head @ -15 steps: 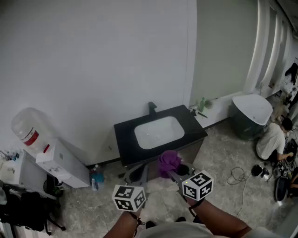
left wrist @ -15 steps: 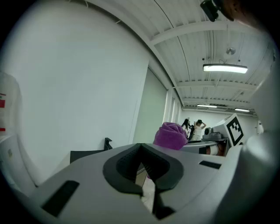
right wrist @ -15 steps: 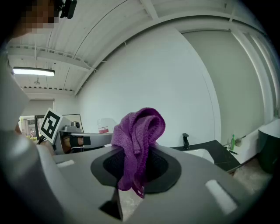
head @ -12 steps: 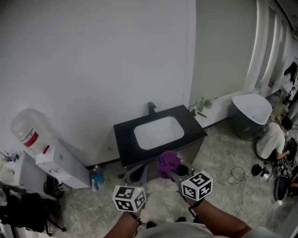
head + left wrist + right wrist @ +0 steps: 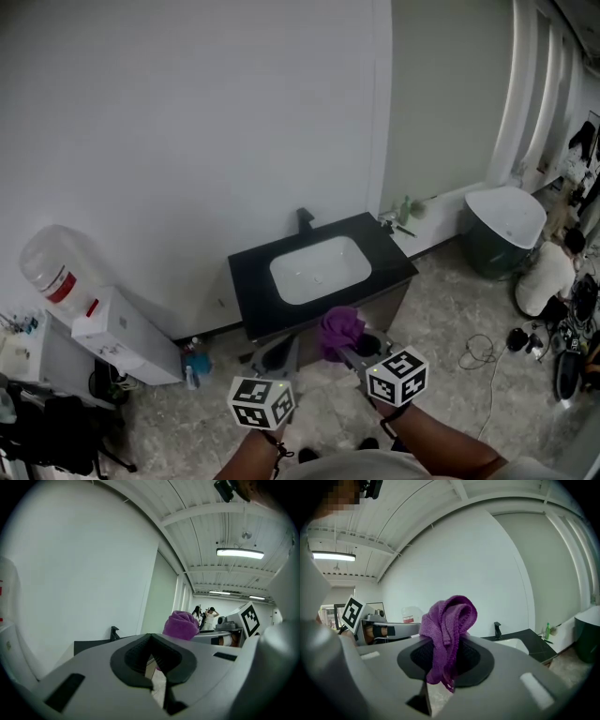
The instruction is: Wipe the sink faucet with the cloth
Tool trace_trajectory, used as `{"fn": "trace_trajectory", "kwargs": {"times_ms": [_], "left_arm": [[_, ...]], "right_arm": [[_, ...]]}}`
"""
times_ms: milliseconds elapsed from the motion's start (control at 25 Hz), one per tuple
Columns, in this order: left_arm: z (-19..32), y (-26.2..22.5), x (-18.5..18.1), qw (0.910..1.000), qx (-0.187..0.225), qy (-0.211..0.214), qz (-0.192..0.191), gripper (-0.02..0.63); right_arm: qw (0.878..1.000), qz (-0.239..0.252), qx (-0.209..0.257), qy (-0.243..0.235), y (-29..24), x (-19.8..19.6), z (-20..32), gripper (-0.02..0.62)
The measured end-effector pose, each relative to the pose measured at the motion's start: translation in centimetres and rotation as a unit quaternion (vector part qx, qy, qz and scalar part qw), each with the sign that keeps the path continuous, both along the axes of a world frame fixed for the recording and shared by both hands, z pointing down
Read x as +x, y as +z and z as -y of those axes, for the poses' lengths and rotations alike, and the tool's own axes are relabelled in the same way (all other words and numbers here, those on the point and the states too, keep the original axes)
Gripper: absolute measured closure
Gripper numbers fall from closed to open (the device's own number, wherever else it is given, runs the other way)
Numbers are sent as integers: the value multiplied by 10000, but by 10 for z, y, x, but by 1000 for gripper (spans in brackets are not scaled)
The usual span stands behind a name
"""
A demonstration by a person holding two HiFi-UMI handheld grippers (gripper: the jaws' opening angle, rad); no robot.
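Note:
A black faucet (image 5: 306, 218) stands at the back edge of a black vanity counter (image 5: 253, 267) with a white basin (image 5: 319, 267). My right gripper (image 5: 347, 347) is shut on a bunched purple cloth (image 5: 339, 326), held in front of the counter's near edge and well short of the faucet. In the right gripper view the cloth (image 5: 449, 620) rises from the closed jaws of the right gripper (image 5: 445, 657), with the faucet (image 5: 498, 630) far off to the right. The left gripper (image 5: 281, 354) is beside it, shut and empty. The left gripper view shows the left gripper (image 5: 151, 657), the cloth (image 5: 182, 624) and the faucet (image 5: 114, 633).
A water dispenser (image 5: 58, 267) and a white box (image 5: 122, 328) stand at the left, with a blue bottle (image 5: 194, 361) on the floor. A green bottle (image 5: 407, 208) sits on the ledge right of the counter. At the right are a white tub (image 5: 506, 220), a crouching person (image 5: 551, 277) and floor cables (image 5: 483, 352).
The head view has shifted very slightly. Both grippers stay where they were, the cloth still held in the right one.

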State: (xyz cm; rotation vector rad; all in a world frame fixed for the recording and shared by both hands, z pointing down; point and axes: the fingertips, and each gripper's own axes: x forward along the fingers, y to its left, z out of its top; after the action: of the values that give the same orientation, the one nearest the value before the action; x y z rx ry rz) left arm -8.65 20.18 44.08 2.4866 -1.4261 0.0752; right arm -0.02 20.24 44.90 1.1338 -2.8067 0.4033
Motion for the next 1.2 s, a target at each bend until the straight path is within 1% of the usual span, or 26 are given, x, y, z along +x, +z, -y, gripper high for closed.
{"fn": "trace_trajectory", "kwargs": {"times_ms": [200, 400, 560, 720, 920, 1080, 1200], "left_arm": [[4, 0, -8, 9999, 9, 127, -11, 599], [9, -2, -32, 9995, 29, 302, 5, 599], [28, 1, -45, 9992, 18, 388, -12, 598], [55, 8, -39, 9985, -27, 548, -27, 600], [118, 26, -36, 9989, -92, 462, 3, 598], [199, 44, -26, 9994, -138, 313, 17, 598], [268, 49, -7, 9995, -261, 162, 0, 600]], "right_arm": [[9999, 31, 2, 95, 0, -9, 4, 511], [9998, 28, 53, 202, -3, -33, 4, 511], [9995, 38, 71, 319, -2, -42, 17, 510], [9995, -16, -31, 310, 8, -42, 44, 511], [9999, 65, -108, 117, 28, -41, 115, 511], [9994, 185, -244, -159, 50, -33, 203, 511], [9984, 210, -413, -317, 56, -16, 278, 511]]}}
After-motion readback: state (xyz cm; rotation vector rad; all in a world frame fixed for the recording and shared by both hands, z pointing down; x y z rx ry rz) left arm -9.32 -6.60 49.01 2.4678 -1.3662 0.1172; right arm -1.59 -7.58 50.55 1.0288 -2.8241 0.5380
